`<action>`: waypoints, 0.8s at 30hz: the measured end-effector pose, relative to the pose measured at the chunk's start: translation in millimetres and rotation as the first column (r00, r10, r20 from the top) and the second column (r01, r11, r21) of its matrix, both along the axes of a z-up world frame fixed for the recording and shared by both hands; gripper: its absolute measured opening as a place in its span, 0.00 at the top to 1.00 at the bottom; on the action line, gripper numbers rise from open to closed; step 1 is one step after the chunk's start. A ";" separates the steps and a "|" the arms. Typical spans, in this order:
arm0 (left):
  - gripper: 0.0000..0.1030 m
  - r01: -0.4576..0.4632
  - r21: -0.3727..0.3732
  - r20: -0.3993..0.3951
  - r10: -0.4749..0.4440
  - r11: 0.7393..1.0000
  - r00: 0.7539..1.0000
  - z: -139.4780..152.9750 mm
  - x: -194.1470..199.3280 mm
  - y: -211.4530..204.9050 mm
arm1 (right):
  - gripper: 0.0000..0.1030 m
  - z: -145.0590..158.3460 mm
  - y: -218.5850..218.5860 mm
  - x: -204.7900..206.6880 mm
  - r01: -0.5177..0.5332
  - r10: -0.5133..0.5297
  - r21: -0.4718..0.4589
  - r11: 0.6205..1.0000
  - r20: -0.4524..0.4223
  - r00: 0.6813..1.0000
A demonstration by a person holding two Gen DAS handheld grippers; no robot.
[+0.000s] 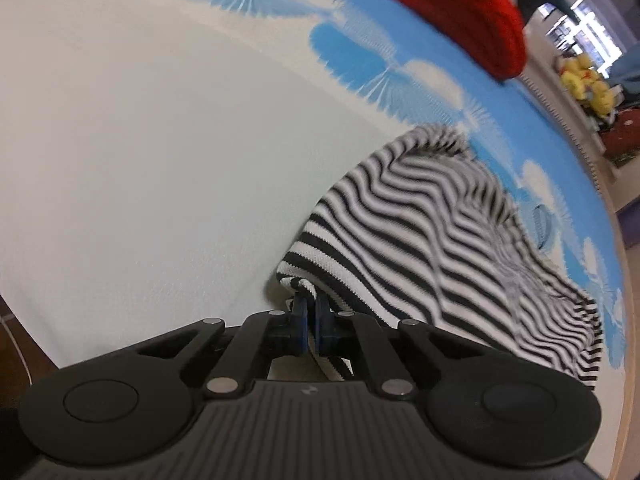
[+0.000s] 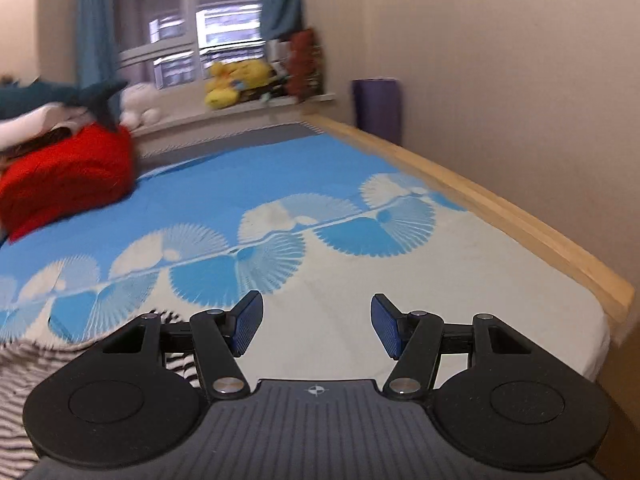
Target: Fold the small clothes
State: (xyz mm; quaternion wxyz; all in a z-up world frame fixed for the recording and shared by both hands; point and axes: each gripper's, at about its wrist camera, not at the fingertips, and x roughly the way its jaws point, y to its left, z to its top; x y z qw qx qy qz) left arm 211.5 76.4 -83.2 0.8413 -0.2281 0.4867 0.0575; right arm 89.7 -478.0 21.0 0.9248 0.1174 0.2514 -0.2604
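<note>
From the left wrist, the left claw [image 1: 310,312] was closed tight, its blue pads pinching the hemmed edge of the black-and-white striped garment [image 1: 452,236]. That garment lay rumpled on the bed sheet [image 1: 140,160], spreading away to the right across the white part and onto the blue fan-patterned band. A red knitted item [image 1: 452,12] sat farther off, well apart from it. From the right wrist, the right claw [image 2: 316,326] was held wide open above the sheet [image 2: 320,312] with nothing between its pads. The striped garment [image 2: 24,364] showed at the lower left, partly behind the claw's body. The red knitted item [image 2: 68,176] lay at the far left, and a wooden bed rail [image 2: 500,216] ran along the right.
</note>
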 end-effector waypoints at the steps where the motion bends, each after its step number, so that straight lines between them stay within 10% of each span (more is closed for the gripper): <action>1: 0.98 -0.002 0.003 0.016 0.002 1.000 1.000 5.2 -2.7 1.5 | 0.40 -1.2 0.6 0.6 0.004 -0.004 -0.001 1.000 -0.001 1.000; 15: 0.98 -0.063 0.107 0.046 0.058 0.992 0.997 32.4 -39.2 41.7 | 0.40 -6.2 21.5 11.9 -0.071 0.070 -0.035 0.997 -0.029 0.997; 24: 0.98 0.024 0.276 0.187 -0.078 0.961 0.979 65.8 -40.5 -19.3 | 0.40 -4.5 19.4 5.2 -0.089 0.088 -0.048 0.995 -0.021 0.996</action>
